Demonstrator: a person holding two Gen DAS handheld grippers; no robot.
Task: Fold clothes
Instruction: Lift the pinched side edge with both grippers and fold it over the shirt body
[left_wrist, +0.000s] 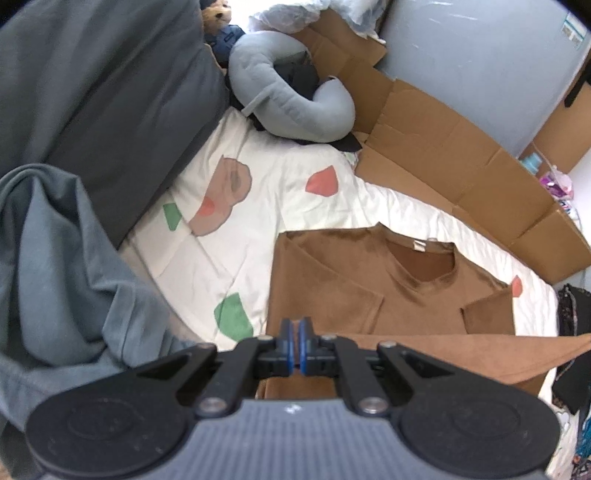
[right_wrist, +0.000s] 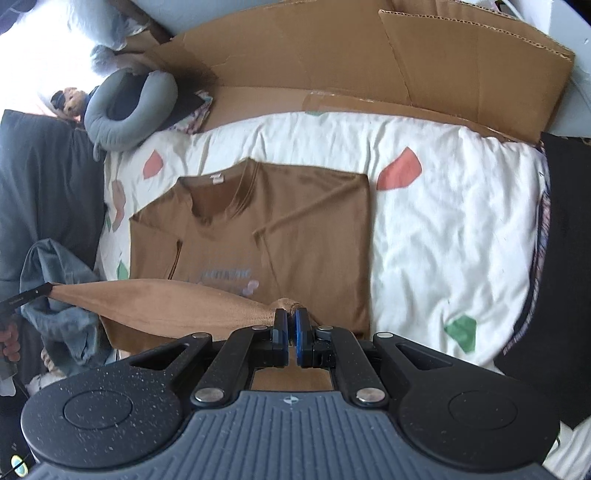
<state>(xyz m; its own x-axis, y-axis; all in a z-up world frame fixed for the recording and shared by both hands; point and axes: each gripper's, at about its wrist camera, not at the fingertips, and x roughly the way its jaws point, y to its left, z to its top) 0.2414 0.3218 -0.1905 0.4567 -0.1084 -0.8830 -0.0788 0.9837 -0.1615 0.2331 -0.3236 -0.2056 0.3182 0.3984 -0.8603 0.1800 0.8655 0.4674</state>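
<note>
Brown T-shirt (right_wrist: 258, 221) lies face up on a white quilt (right_wrist: 443, 229) with red and green patches. Collar points to the far side, toward flattened cardboard (right_wrist: 332, 66) along the wall. Both sleeves are folded in over the chest; the sides run straight.

The lower hem is lifted off the quilt and stretched in a taut band between the two grippers. Right gripper (right_wrist: 291, 325): blue pads pressed together, a bunched corner of brown cloth pinched at the tips. Left gripper (left_wrist: 297, 332): pads also closed tight; the hem runs off to the right from just behind the fingers, so it seems to grip the other corner, though the pinch itself is hidden in its own view. In the right wrist view that corner ends at a dark finger tip at the left edge, with part of a hand (right_wrist: 11, 343) below it.

The raised hem hangs over the shirt's lower half, across a pale printed logo (right_wrist: 225, 275) on the front.

Around it: a grey-blue garment (left_wrist: 55, 266) heaped at the left of the quilt, a dark grey pillow (left_wrist: 103, 92) behind that, a grey U-shaped cushion (left_wrist: 295, 107) at the far corner, a plush toy (right_wrist: 70, 103) beside it. Black cloth (right_wrist: 565, 258) covers the quilt's right edge.
</note>
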